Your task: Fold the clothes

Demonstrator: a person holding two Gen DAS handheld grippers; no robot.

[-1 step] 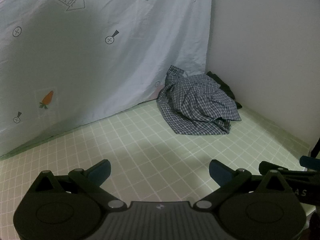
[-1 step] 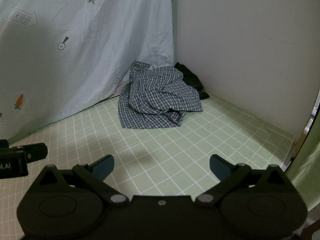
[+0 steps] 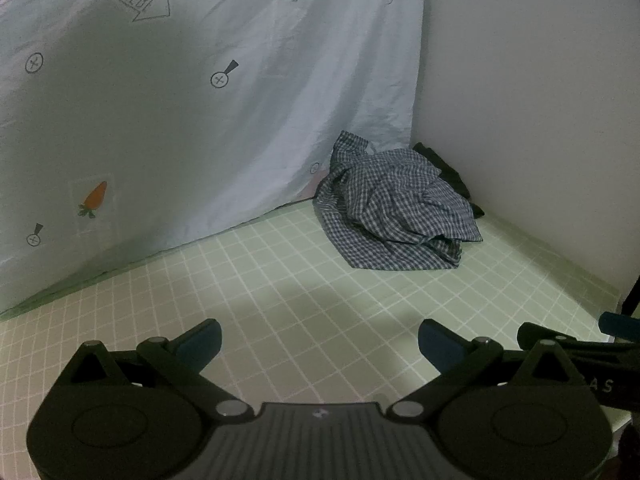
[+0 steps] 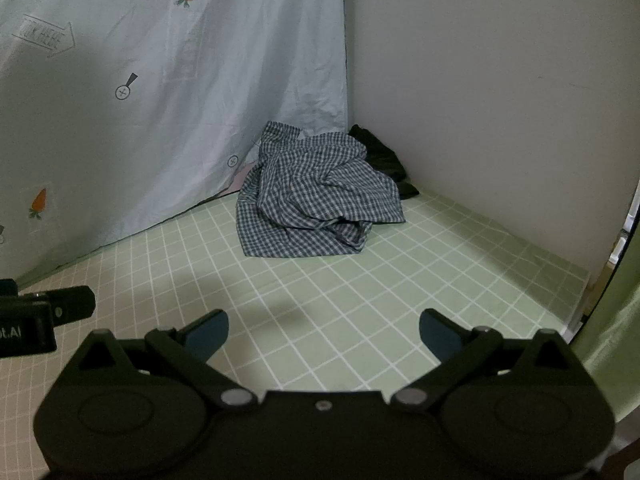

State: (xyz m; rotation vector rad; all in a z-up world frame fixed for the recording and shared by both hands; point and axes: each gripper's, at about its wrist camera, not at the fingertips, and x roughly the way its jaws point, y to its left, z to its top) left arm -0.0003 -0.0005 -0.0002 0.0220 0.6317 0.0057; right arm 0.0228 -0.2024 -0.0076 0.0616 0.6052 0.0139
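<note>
carrot-print sheet (image 3: 200,128) hangs at left | left gripper (image 3: 320,340) jaws wide, empty | checked shirt (image 3: 394,210) crumpled in far corner on green grid cloth (image 3: 280,280), dark garment (image 3: 452,176) behind | right gripper (image 4: 324,334) jaws wide, empty

Both views were dim and slightly grainy, with a cool, flat cast and no glare. A soft shadow fell across the green checked surface (image 3: 360,280) just ahead of the left tongs (image 3: 320,344), and a similar one lay before the right tongs (image 4: 324,338). A broad shadow darkened the left part of the hanging sheet (image 3: 160,120). Fisheye distortion bent the grid lines and wall edges, and black vignetting cut the corners. The tong bodies up close looked nearly black and soft.
</note>
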